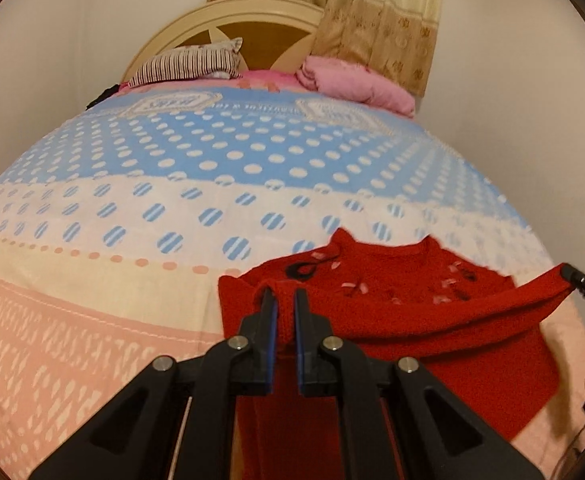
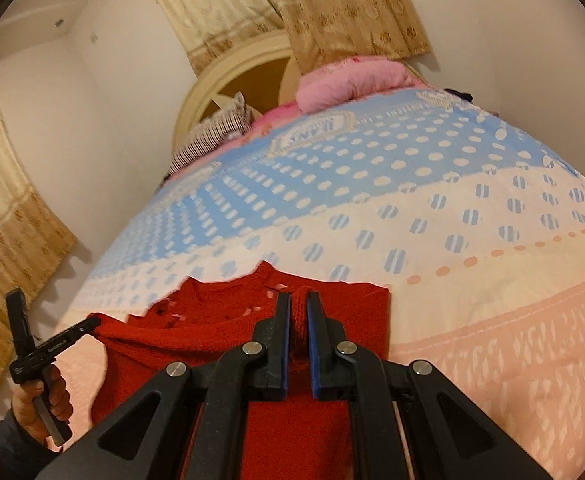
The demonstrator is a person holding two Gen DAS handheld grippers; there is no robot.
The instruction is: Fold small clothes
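Faintly, bedspread label reads "JEANS".

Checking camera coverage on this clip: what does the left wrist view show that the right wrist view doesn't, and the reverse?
Left only: the left gripper up close, shut on a knit edge of the sweater.
Right only: the right gripper up close, also shut on the sweater, plus a side curtain and the hand that holds the left gripper.
Both: the sweater, the bed, a striped pillow, a pink blanket.
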